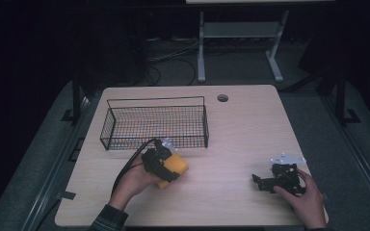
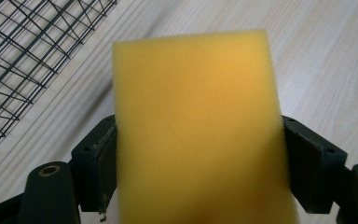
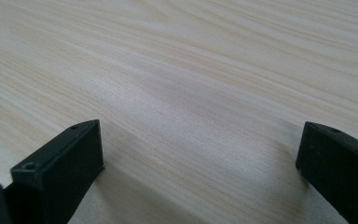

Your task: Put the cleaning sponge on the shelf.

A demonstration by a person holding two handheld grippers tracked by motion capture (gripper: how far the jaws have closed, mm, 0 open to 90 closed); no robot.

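The left gripper (image 1: pixel 166 166) clamps a yellow sponge (image 1: pixel 173 169) between its two black jaws, pads pressed to the block's two long sides; in the left gripper view the sponge (image 2: pixel 196 126) runs lengthwise away from the camera, its far short end squared off and pointing toward the bare tabletop just beside the wire basket (image 2: pixel 23 56); from the high view the sponge sits just in front of the wire basket (image 1: pixel 154 122), near its front right part, close above the wooden table (image 1: pixel 231 139), its long axis slanting toward the basket's right end; well to the right of the basket, near the table's front edge, the right gripper (image 1: pixel 265 182) rests low in the person's hand, jaws spread wide with nothing between them; the right gripper view shows bare wood grain (image 3: pixel 191 84) in the gap.
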